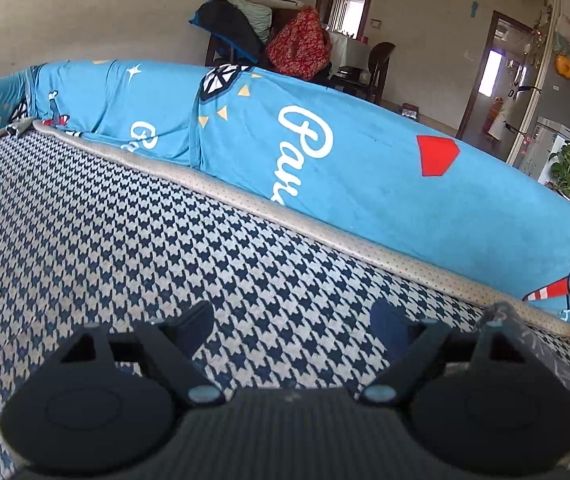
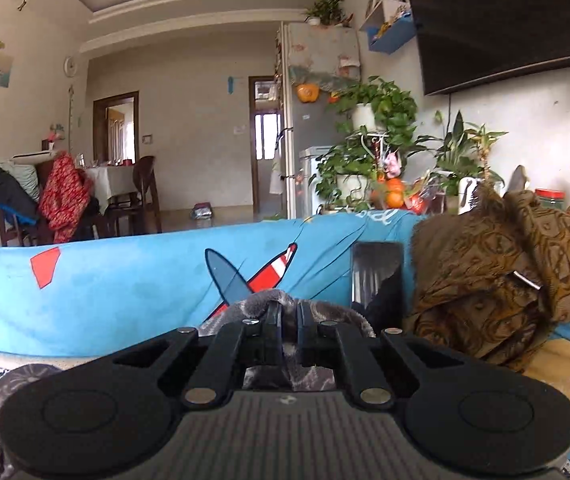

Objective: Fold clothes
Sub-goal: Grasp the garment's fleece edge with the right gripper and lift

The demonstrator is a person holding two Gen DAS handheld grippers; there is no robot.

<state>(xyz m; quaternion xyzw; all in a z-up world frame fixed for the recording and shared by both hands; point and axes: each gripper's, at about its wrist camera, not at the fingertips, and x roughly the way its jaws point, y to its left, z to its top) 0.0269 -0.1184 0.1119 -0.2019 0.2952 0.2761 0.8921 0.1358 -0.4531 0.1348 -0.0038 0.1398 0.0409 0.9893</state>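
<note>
My left gripper (image 1: 291, 326) is open and empty, low over the blue-and-white houndstooth seat cover (image 1: 125, 240). A grey patterned garment (image 1: 541, 356) lies at the right edge of the left wrist view, beside the right finger. My right gripper (image 2: 288, 316) is shut on a fold of this grey fleecy garment (image 2: 257, 300), which bunches up around the fingers and trails down to the lower left. The rest of the garment is hidden under the gripper body.
A blue printed sofa back (image 1: 345, 152) runs behind the seat. A brown patterned cushion (image 2: 517, 276) and a dark phone (image 2: 375, 276) lean against it at right. Chairs piled with clothes (image 1: 297, 44) and potted plants (image 2: 369, 148) stand beyond the sofa.
</note>
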